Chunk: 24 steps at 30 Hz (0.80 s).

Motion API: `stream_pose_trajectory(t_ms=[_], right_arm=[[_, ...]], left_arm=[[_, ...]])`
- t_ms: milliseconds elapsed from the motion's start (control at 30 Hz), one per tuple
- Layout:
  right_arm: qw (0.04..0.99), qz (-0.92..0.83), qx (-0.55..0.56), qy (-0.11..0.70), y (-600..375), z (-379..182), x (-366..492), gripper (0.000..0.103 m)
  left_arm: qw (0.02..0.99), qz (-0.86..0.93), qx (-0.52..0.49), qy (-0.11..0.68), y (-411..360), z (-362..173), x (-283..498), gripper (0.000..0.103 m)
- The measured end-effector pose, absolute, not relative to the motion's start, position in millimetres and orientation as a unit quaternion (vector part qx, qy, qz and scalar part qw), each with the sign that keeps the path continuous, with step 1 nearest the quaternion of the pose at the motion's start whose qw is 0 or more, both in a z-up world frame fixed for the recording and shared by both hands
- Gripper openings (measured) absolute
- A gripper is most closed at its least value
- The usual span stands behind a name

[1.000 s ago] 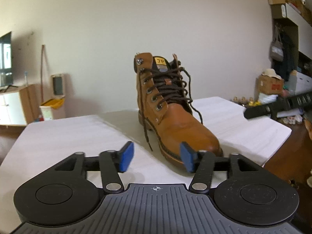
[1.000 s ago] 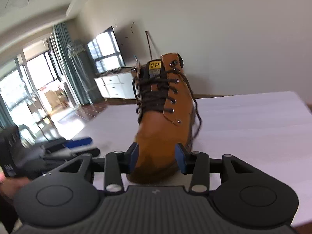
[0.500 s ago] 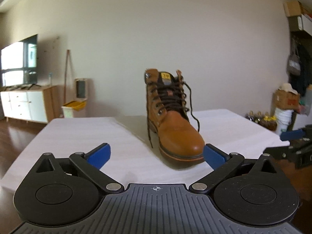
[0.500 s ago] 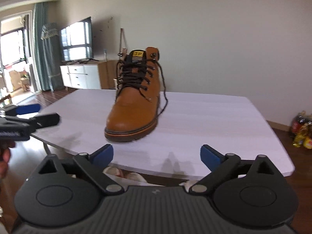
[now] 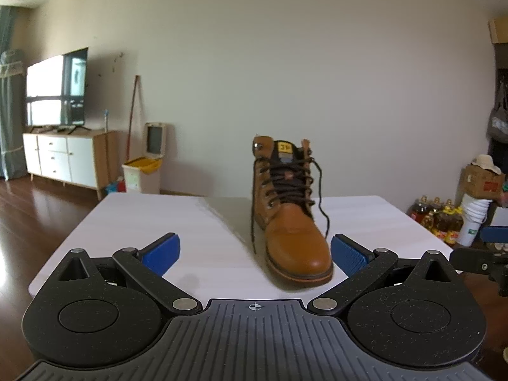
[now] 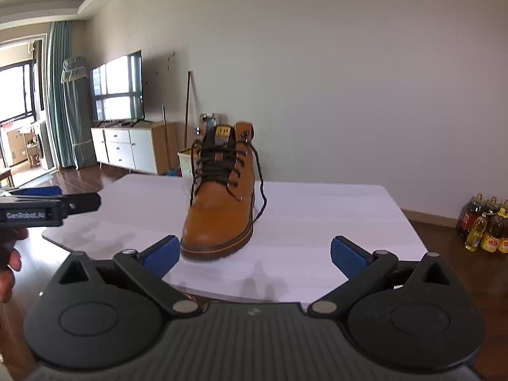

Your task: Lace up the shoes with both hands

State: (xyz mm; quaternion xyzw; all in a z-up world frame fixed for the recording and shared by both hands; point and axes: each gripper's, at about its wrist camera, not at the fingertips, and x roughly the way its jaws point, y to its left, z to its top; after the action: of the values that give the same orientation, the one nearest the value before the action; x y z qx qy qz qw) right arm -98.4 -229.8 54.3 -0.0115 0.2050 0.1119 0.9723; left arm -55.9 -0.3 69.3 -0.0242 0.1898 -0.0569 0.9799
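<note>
The white counter (image 5: 143,222) fills mid-frame, carrying the tan boot (image 5: 290,219) upright at centre, toe toward both cameras so its dark laces (image 5: 320,197) hang reachable. Left claw (image 5: 254,250) and right claw (image 6: 254,252) sit spread apart, empty, at bottom of frame.

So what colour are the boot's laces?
Dark brown laces on a tan leather boot, clearest in the left wrist view.
</note>
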Motion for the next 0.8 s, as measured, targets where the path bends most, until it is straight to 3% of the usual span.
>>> stream_pose_trajectory(t_ms=[800], right_arm=[[0.977, 0.111, -0.017, 0.18, -240, 74, -117, 0.102]], left_arm=[[0.977, -0.046, -0.003, 0.207, -31, 78, -66, 0.103]])
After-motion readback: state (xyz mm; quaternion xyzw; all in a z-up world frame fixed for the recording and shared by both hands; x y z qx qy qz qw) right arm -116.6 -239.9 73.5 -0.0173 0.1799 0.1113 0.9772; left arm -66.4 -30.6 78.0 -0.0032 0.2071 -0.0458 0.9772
